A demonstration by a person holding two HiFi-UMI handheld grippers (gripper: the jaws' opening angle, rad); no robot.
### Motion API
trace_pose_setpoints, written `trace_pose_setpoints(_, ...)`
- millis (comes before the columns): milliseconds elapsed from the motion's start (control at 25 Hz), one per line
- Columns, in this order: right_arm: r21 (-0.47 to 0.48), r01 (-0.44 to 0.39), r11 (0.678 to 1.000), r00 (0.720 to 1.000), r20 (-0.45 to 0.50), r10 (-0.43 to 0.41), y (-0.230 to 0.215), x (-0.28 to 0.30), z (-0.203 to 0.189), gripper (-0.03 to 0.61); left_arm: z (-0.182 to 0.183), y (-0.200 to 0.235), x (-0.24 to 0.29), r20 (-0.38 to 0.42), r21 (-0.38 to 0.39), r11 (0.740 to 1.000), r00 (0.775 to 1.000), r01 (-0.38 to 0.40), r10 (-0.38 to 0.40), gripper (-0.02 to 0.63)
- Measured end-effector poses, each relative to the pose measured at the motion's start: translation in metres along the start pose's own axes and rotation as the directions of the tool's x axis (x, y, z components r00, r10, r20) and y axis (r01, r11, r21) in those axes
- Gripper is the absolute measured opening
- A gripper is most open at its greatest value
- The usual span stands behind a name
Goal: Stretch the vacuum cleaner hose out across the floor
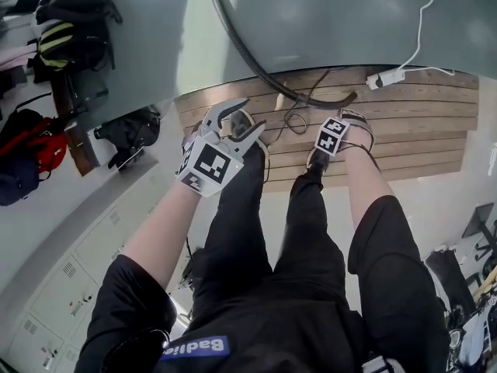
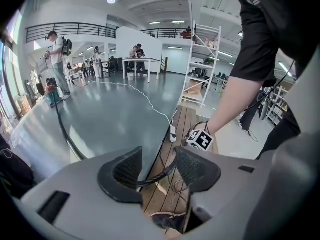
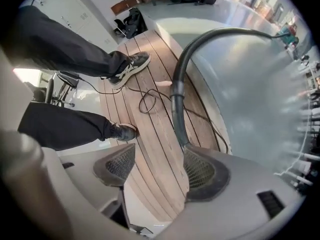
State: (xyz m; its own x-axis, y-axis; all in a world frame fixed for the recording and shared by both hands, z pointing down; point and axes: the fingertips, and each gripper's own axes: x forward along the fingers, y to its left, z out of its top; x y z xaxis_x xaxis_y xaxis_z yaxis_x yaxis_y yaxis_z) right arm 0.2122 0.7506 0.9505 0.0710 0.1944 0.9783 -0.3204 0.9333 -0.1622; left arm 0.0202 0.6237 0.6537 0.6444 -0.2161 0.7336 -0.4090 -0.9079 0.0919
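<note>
The dark corrugated vacuum hose runs from the grey floor down onto the wooden platform, and its end lies near my feet. My left gripper hovers above my shoe, jaws apart. In the left gripper view the hose shows beyond the gap, and neither pad touches it. In the head view only the marker cube of my right gripper shows. In the right gripper view its jaws stand wide; the hose runs up alongside the right-hand pad, not pinched between the pads.
A white power strip with a white cord lies on the platform's far edge. A thin black cable loops by my feet. Bags sit at the left, lockers below. People and a shelf rack stand far off.
</note>
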Motion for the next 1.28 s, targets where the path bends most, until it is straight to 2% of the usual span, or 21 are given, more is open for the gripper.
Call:
trace_pose_setpoints(160,0.081,-0.012,0.997,0.998,0.064,0.006,0.024,-0.027,-0.009,0.287,0.005,-0.012,-0.015,-0.004,-0.015,1.000,1.000,-0.009,0.009,0.205)
trace_pose_setpoints(360,0.101,-0.054,0.993,0.979,0.201,0.033,0.102,-0.096,-0.026,0.287,0.041,-0.059,-0.055,0.043,-0.026,0.999,0.998,-0.043,0.044,0.206)
trace_pose_setpoints(440,0.127,-0.088,0.988,0.955,0.294,0.048,0.133,-0.137,-0.027,0.287,0.062,-0.077,-0.081,0.094,-0.051,0.996,0.993,-0.073,0.078,0.206)
trace_pose_setpoints(520,0.183,-0.146,0.972,0.909,0.412,0.059,0.155,-0.184,-0.027,0.287,0.081,-0.093,-0.109,0.145,-0.085,0.990,0.982,-0.109,0.121,0.205)
trace_pose_setpoints(680,0.282,-0.277,0.918,0.790,0.611,0.051,0.184,-0.274,-0.038,0.287,0.110,-0.134,-0.158,0.221,-0.133,0.979,0.958,-0.157,0.184,0.205)
trace_pose_setpoints(800,0.273,-0.290,0.917,0.691,0.723,0.003,0.170,-0.342,-0.030,0.287,0.126,-0.150,-0.177,0.285,-0.186,0.969,0.935,-0.161,0.210,0.204)
trace_pose_setpoints(920,0.239,-0.321,0.916,0.573,0.819,-0.013,0.172,-0.413,-0.007,0.287,0.131,-0.163,-0.204,0.355,-0.281,0.952,0.908,-0.122,0.222,0.204)
trace_pose_setpoints(1000,0.192,-0.342,0.920,0.470,0.882,-0.009,0.178,-0.461,0.015,0.286,0.134,-0.168,-0.226,0.413,-0.342,0.935,0.879,-0.094,0.239,0.204)
trace_pose_setpoints(1120,0.115,-0.350,0.930,0.311,0.950,0.000,0.187,-0.534,0.051,0.285,0.144,-0.169,-0.266,0.518,-0.378,0.925,0.817,-0.049,0.255,0.204)
trace_pose_setpoints(1200,0.080,-0.351,0.933,0.230,0.973,0.003,0.201,-0.573,0.070,0.281,0.151,-0.174,-0.296,0.586,-0.369,0.929,0.773,-0.012,0.243,0.202)
trace_pose_setpoints(1280,0.075,-0.346,0.935,0.168,0.986,-0.017,0.212,-0.605,0.085,0.220,0.151,-0.173,-0.326,0.627,-0.362,0.932,0.742,0.005,0.240,0.190)
